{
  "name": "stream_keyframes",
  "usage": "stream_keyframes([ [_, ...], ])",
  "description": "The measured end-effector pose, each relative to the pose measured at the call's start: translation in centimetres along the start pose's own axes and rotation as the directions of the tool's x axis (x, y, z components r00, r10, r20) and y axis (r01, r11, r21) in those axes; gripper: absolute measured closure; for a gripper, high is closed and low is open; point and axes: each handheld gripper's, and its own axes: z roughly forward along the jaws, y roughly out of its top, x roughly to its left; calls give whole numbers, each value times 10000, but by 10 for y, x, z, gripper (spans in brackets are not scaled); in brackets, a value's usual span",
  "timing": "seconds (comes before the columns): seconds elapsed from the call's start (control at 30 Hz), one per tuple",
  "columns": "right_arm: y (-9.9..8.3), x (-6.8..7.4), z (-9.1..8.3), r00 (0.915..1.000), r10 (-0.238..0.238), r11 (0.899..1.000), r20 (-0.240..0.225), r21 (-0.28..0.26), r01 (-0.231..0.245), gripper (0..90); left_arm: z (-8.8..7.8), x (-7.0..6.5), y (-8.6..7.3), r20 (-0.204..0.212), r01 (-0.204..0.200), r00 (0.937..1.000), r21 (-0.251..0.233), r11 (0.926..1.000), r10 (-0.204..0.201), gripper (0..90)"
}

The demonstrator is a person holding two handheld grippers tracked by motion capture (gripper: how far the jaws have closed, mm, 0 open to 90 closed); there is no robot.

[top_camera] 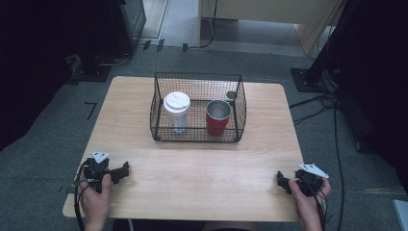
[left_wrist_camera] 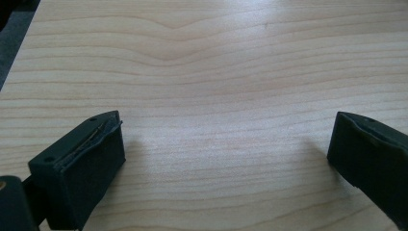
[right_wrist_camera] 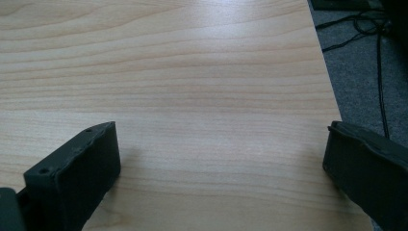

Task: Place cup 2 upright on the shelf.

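A black wire basket stands at the middle back of the wooden table. Inside it a clear cup with a white lid stands on the left and a red metal cup on the right, both upright. My left gripper rests at the table's front left corner, open, with bare wood between its jaws. My right gripper lies at the front right corner, open, with nothing between its jaws; its own view looks over bare wood up to the table's right edge.
Grey carpet surrounds the table. Cables trail on the floor to the right, and a black stand base sits at the back right. Dark equipment stands at the back left.
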Motion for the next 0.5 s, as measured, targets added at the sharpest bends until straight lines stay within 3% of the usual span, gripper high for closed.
stream_keyframes([
  [0.5,3,2,3,9999,79,10000,136,-1,-79,0,0,-1,0,-10,5,10000,-2,10000,-5,0],
])
